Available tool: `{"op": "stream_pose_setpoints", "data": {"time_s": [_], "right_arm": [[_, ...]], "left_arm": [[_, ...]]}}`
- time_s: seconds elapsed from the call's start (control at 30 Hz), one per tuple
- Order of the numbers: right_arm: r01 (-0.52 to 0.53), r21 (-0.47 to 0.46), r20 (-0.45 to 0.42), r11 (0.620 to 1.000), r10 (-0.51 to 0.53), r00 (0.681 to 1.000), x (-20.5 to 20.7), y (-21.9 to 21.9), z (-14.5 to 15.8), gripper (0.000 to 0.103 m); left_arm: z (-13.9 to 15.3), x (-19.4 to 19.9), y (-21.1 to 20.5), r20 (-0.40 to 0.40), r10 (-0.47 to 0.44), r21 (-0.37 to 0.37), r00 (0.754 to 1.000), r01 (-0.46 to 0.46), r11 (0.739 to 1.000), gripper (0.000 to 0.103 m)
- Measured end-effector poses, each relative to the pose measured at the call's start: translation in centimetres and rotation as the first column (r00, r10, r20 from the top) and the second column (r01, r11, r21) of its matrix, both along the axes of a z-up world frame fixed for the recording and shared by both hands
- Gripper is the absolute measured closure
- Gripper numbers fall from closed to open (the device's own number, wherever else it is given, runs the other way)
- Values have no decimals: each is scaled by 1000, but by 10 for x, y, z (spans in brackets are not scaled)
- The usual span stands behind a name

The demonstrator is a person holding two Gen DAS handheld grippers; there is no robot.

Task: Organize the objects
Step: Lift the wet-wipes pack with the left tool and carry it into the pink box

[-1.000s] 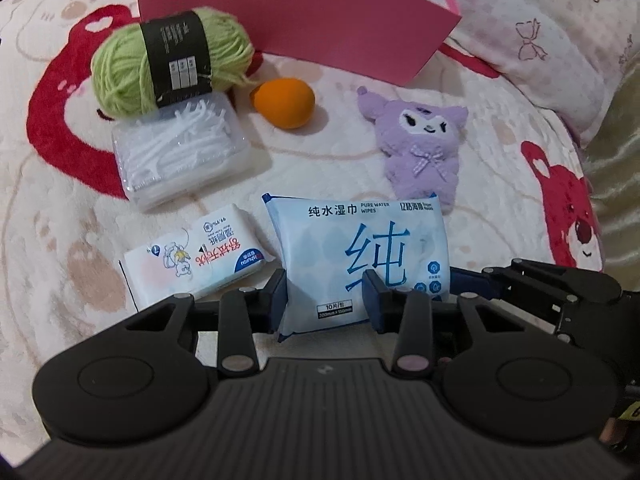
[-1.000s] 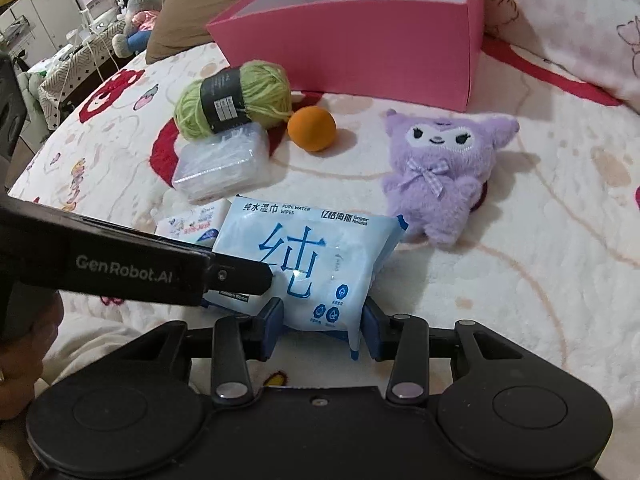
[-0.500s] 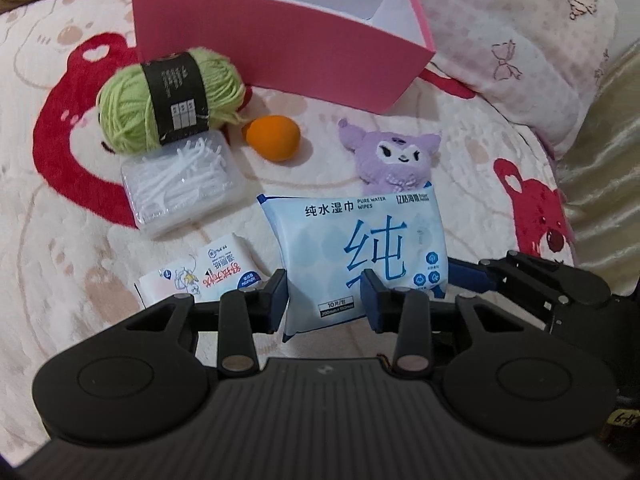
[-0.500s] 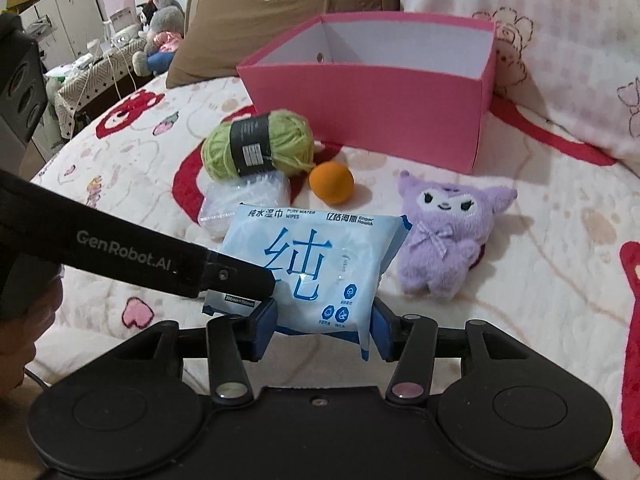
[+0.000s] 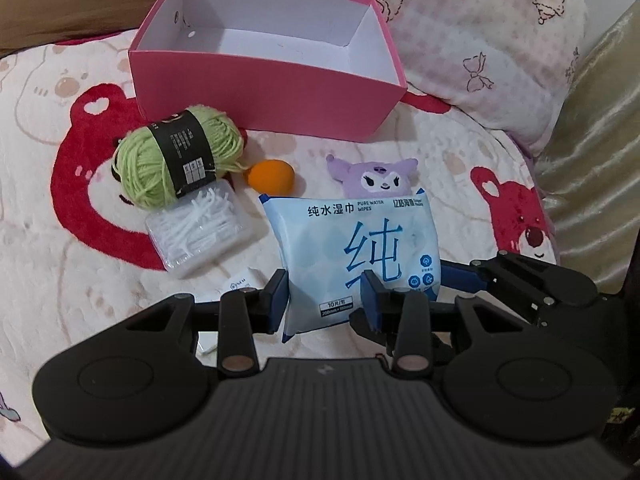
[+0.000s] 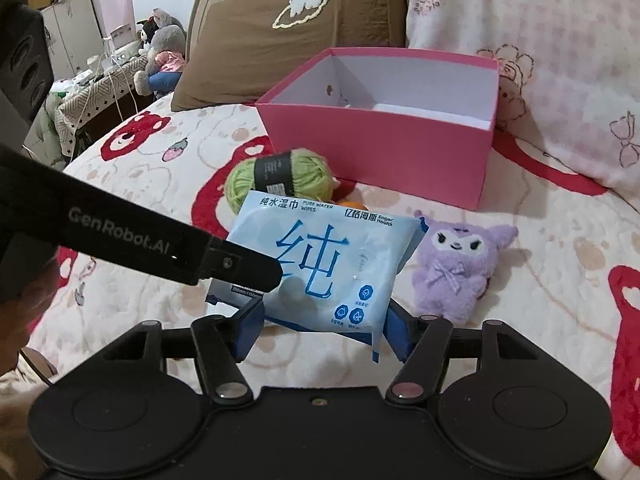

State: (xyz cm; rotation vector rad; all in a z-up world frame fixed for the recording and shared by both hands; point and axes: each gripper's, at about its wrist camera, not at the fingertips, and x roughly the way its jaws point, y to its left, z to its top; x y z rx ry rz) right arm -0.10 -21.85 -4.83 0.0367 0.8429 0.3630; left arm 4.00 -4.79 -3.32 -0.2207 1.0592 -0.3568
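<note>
Now the left gripper (image 5: 324, 296) clamps the lower edge of the pack of pure-water wet wipes (image 5: 356, 252), its blue pads pressed against the pack on either side, and the pack hangs clear above the bedspread (image 5: 48, 240). In the right wrist view the same pack (image 6: 324, 268) sits between the pads of the right gripper (image 6: 324, 334), whose jaws have just been opening; the left pad stands apart from the plastic, while the right pad is at the pack's corner seam and whether it touches cannot be told. The left gripper's black finger crosses that view from the left edge and ends on the pack's lower left part.

Below the pack, on the bedspread, lie the other things. A ball of green yarn (image 5: 176, 156) with a black label rests near the front left corner of the pink box (image 5: 264, 92), and just in front of it, touching it, is a clear case of floss picks (image 5: 200, 232). An orange ball (image 5: 272, 176) lies between the yarn and a purple plush toy (image 5: 372, 176), whose lower body the pack hides in the left wrist view. A small white packet (image 5: 240, 284) peeks out beside the left gripper's finger. The pink box stands open toward the pillows (image 5: 480, 40) at the head of the bed, its white inside bare as far as either view shows.
</note>
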Motion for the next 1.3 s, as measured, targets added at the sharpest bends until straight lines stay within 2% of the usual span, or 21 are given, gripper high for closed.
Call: {"op": "stream_pose_setpoints", "data": {"time_s": [0.1, 0.2, 0.5, 0.7, 0.93, 1.13, 1.3], "right_arm": [[22, 9, -3, 1000, -22, 1000, 7, 2, 7, 33], [32, 14, 3, 999, -32, 999, 14, 4, 19, 33], [8, -46, 83, 999, -5, 997, 32, 16, 46, 33], [20, -45, 124, 999, -15, 992, 45, 15, 63, 33], [14, -66, 142, 998, -5, 990, 70, 10, 78, 33], [44, -64, 150, 997, -34, 988, 103, 0, 83, 43], [40, -81, 146, 996, -28, 989, 134, -6, 75, 48]], "left_arm": [[5, 10, 8, -32, 1, -40, 999, -2, 999, 66], [17, 20, 13, -23, -3, -54, 1000, 2, 999, 66], [45, 42, 18, 17, -5, -23, 1000, 6, 1000, 66], [62, 62, 18, 37, -9, -27, 999, 10, 1000, 66], [80, 92, 7, 102, -12, 35, 995, 8, 999, 65], [84, 121, 1, 180, -12, 66, 984, 0, 998, 65], [73, 158, -1, 177, 25, 52, 984, -35, 998, 64]]}}
